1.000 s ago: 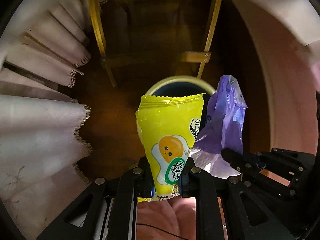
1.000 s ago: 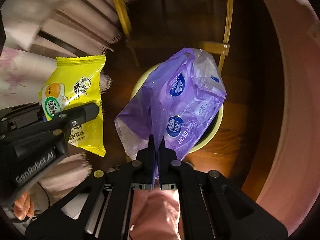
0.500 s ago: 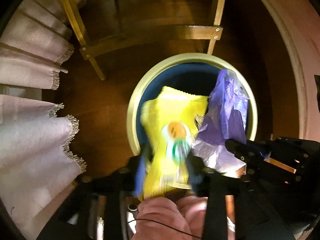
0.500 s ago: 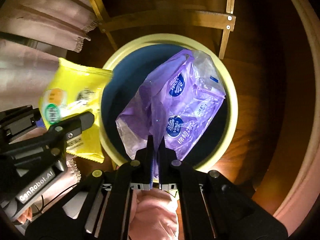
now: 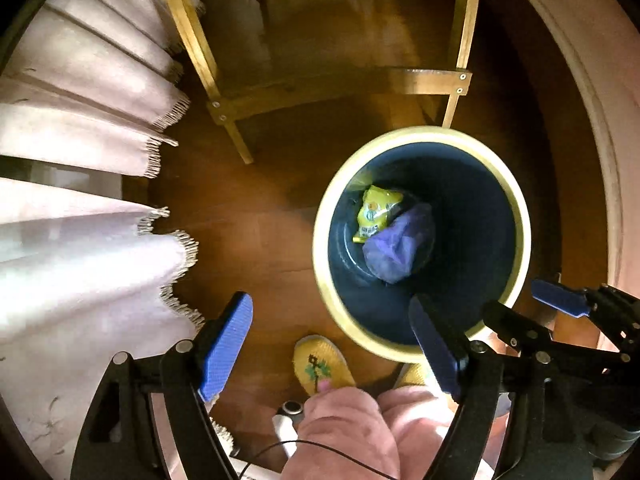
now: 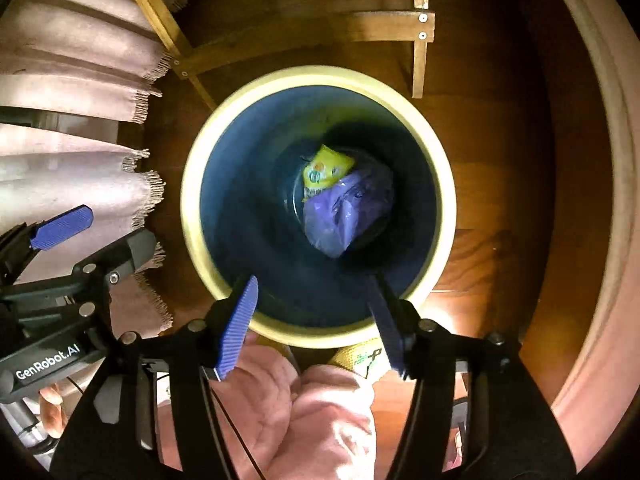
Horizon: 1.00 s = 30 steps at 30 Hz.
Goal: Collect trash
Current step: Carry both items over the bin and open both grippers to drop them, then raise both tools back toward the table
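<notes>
wood floor [image 5: 260, 240], fringed cloth [image 5: 80, 264]; both wrappers in bin [image 6: 192, 216]; both tongs just opened, empty.

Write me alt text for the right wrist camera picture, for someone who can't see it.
Looking down into a round blue trash bin with a cream rim, where a yellow snack wrapper and a purple plastic bag lie at the bottom. The open, empty right gripper hangs over the bin's near edge; the left gripper is at the left.

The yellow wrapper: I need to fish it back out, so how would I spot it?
Find the round bin with the cream rim on the wooden floor. At its dark bottom, the yellow snack wrapper lies partly under a crumpled purple bag.
</notes>
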Available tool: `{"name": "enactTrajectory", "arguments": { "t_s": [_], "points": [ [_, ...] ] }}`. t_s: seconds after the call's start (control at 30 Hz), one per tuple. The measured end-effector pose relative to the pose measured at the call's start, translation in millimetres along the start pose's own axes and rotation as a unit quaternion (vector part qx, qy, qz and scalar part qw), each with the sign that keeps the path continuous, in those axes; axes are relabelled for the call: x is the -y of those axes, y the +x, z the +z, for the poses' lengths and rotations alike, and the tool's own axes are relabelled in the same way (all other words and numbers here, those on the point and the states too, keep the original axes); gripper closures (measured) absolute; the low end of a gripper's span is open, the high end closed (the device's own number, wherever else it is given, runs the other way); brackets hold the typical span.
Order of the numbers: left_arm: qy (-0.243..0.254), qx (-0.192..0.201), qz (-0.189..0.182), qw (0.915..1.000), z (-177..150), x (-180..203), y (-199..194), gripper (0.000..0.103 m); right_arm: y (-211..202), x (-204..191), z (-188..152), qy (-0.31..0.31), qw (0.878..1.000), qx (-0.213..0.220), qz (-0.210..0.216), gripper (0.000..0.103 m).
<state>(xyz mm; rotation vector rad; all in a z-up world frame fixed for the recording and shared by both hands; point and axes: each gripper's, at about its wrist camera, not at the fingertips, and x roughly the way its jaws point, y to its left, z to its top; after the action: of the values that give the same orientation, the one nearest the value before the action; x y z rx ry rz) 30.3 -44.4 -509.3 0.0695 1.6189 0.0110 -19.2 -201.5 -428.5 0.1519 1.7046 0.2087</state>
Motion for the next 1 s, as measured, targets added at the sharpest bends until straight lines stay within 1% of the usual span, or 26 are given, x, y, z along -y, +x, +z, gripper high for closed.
{"name": "enactTrajectory", "arguments": {
  "t_s": [0.13,0.23,0.33,0.43,0.5,0.57,0.63,0.67,0.73,0.93,1.0],
  "points": [
    [0.005,0.003,0.009,0.9999,-8.1,-11.0,-38.1,0.021,-25.7,-25.5,-5.0,0.006,1.0,-0.002,-0.005,0.047],
    [0.016,0.0,0.018,0.9997,-18.0,-16.9,-78.7,0.021,-52.8,-42.1,-10.3,0.009,1.0,-0.007,-0.013,0.047],
    [0.024,0.004,0.022,0.9995,-28.9,-24.4,-120.4,0.021,-89.8,-57.8,-17.1,0.01,0.999,-0.013,-0.03,0.047],
    [0.036,0.013,0.025,0.999,-38.3,-34.3,-171.0,0.021,-136.2,-77.8,-22.6,0.006,0.999,-0.006,-0.033,0.047],
    [0.043,0.027,0.028,0.9983,-43.8,-44.2,-208.7,0.021,-168.0,-93.7,-24.8,0.001,0.999,0.001,-0.037,0.047],
    [0.044,0.042,0.031,0.9976,-48.2,-54.7,-247.7,0.021,-202.7,-111.1,-26.5,-0.009,0.999,0.014,-0.039,0.047],
    [0.042,0.058,0.029,0.997,-49.4,-65.8,-277.5,0.021,-234.1,-127.6,-26.6,-0.019,0.999,0.026,-0.043,0.047],
    [0.041,0.069,0.031,0.9963,-49.2,-74.3,-297.8,0.021,-255.5,-138.6,-27.2,-0.025,0.998,0.039,-0.045,0.047],
    [0.038,0.086,0.035,0.995,-48.3,-85.3,-325.6,0.021,-288.0,-155.7,-27.5,-0.031,0.997,0.059,-0.048,0.047],
    [0.013,0.148,0.031,0.9884,-31.0,-120.8,-408.8,0.021,-372.8,-192.5,-22.9,-0.03,0.992,0.118,-0.046,0.047],
    [0.009,0.17,0.028,0.985,-22.4,-129.7,-434.7,0.021,-397.9,-204.0,-17.8,-0.042,0.988,0.141,-0.056,0.047]
  ]
}}
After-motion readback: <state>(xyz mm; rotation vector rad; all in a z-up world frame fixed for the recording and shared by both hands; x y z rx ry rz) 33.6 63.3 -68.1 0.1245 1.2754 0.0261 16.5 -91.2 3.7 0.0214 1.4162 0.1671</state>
